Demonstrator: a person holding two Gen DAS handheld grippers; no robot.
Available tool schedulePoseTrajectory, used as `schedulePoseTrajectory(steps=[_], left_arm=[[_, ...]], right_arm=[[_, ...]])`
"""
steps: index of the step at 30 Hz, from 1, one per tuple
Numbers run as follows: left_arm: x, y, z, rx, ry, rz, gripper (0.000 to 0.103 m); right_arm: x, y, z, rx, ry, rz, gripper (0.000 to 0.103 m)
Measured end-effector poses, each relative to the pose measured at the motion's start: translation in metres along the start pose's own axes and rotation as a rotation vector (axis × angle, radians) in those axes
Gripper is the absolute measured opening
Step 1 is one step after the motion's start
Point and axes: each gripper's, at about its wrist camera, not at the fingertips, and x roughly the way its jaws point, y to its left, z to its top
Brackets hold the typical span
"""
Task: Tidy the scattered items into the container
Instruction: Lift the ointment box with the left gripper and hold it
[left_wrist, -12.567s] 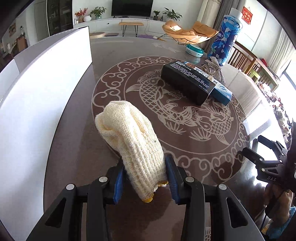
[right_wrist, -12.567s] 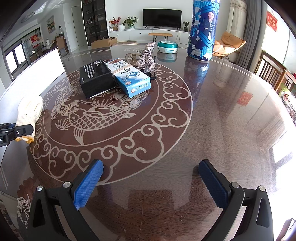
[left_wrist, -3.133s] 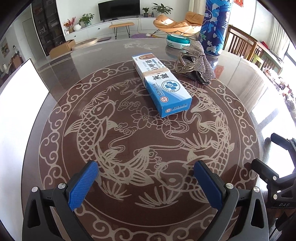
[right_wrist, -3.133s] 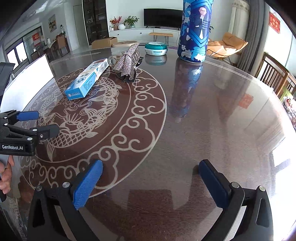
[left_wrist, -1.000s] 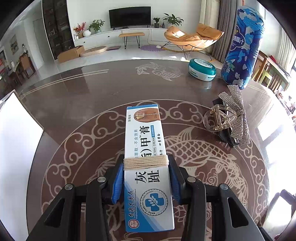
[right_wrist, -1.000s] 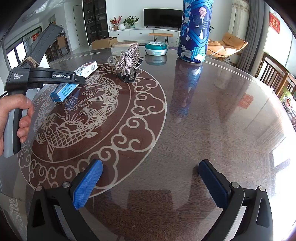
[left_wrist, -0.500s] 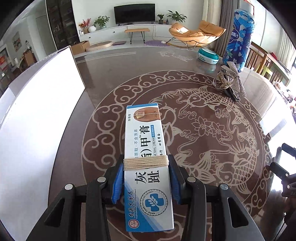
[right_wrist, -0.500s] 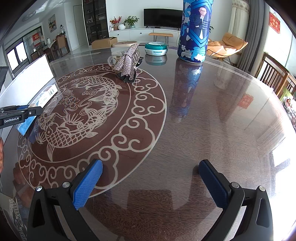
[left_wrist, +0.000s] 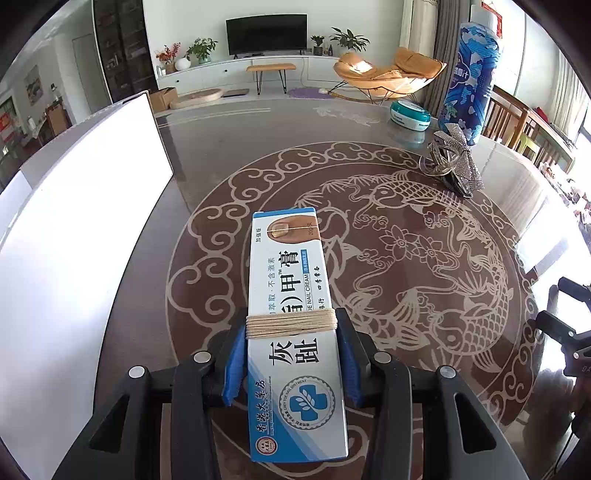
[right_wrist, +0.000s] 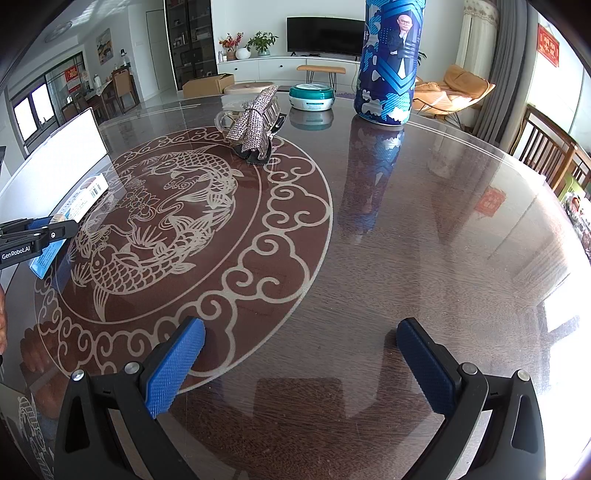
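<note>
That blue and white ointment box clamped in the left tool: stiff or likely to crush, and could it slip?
The ointment box looks like thin card, yet its sides stay straight between the left tool, so probably stiff enough. The glossy print may be slippery; the twine band could add friction. Held near one end, it might sag or pivot.

TV (left_wrist: 266, 35) on white wall | orange lounger (left_wrist: 388, 72) (possibly rattan) | daylight

Cream box (left_wrist: 295, 332) now off table centre, in left claw (left_wrist: 291, 354), nr white container (left_wrist: 74, 240).
</note>
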Motion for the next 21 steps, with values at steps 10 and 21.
schedulePoseTrajectory(steps=[10,21], left_arm=[[0.0001,-0.0006,-0.0021,-0.002,-0.02,0.0,0.044],[-0.0008,-0.0006,-0.006,-0.01,-0.052,0.002,0.044]], right_arm=[[0.0,-0.0001,0.0,0.0,0.0,0.0,0.103],[0.0001,0.0,0.0,0.0,0.0,0.0,0.103]])
